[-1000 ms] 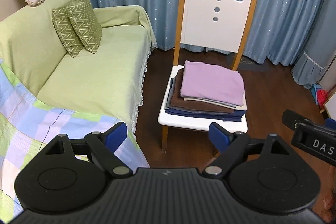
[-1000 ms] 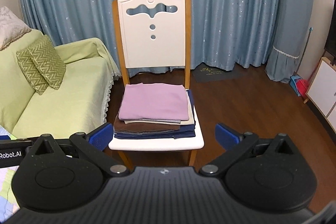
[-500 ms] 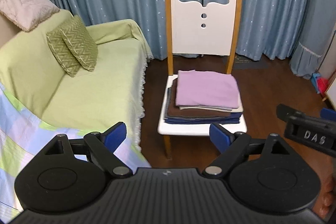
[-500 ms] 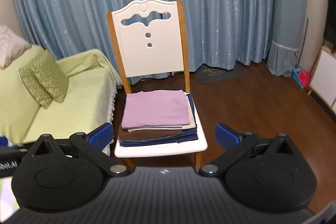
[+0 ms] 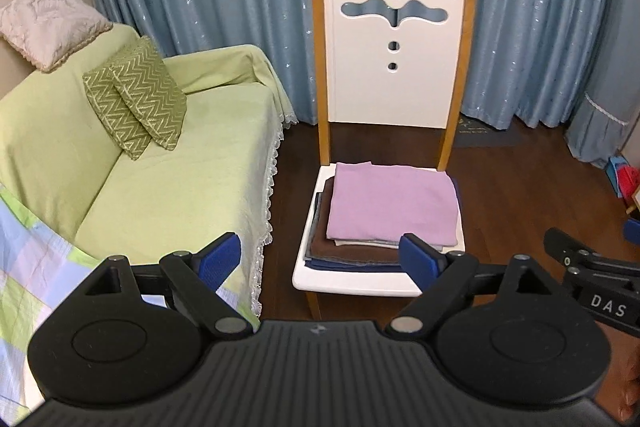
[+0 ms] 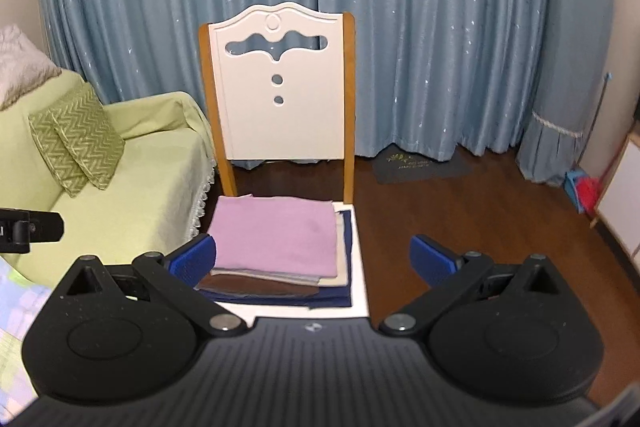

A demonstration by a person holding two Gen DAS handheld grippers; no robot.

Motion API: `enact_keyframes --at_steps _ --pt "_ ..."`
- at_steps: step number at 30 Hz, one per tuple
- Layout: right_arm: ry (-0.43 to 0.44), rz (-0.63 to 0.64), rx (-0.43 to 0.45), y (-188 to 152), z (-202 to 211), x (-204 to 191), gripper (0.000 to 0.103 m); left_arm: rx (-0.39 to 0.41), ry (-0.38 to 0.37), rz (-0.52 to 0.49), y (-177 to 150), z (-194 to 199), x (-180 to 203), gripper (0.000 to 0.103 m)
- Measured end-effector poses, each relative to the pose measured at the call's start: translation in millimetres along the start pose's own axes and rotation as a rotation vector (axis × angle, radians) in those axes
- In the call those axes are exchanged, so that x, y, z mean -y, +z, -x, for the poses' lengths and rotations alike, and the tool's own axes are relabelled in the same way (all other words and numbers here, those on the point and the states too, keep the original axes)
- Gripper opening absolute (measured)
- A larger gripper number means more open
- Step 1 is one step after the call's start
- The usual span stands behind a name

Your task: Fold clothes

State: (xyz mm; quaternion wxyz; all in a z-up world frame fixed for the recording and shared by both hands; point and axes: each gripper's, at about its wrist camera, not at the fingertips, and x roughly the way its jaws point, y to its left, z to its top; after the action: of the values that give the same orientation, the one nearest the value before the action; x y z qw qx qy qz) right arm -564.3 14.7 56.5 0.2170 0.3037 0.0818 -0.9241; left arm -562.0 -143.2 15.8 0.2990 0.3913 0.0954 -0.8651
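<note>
The left gripper is holding its jaws spread wide with nothing between them, and the right gripper is doing the same; both are hanging in the air in front of the chair, clear of it. In the left wrist view the right gripper's body is showing at the right edge, level with the chair seat.

The stack of folded clothes is lying on the chair seat. A lilac cloth is sitting on top, with cream, brown and grey layers under it and a navy piece at the bottom, its edge reaching towards the front of the seat. Nothing is lying between the jaws and the stack.

Left of the chair, close beside it, a sofa is standing under a pale green cover with a lace hem. Two green zigzag cushions are leaning against its back, and a pale quilted cushion is resting on top of the backrest. A checked blanket is draping over the sofa's near end.

Behind the chair, blue curtains are hanging to the dark wooden floor, and a dark mat is lying to the chair's right rear. Further right, red and blue things are sitting by a white cabinet; what they are I cannot tell.
</note>
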Motion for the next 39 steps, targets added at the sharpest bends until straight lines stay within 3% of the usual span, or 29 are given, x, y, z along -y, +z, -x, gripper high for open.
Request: enact_keyframes --at_steps 12,24,39 --pt "0.062 0.047 -0.028 35 -36 -7 0.102 0.012 0.039 0.028 31 -9 5 0.088" --pt "0.052 0.025 -0.091 30 -54 6 0.102 -0.065 0.022 0.019 32 -33 18 0.088" --pt "0.043 0.027 -0.131 30 -77 16 0.102 -0.1 0.01 0.005 44 -61 34 0.088"
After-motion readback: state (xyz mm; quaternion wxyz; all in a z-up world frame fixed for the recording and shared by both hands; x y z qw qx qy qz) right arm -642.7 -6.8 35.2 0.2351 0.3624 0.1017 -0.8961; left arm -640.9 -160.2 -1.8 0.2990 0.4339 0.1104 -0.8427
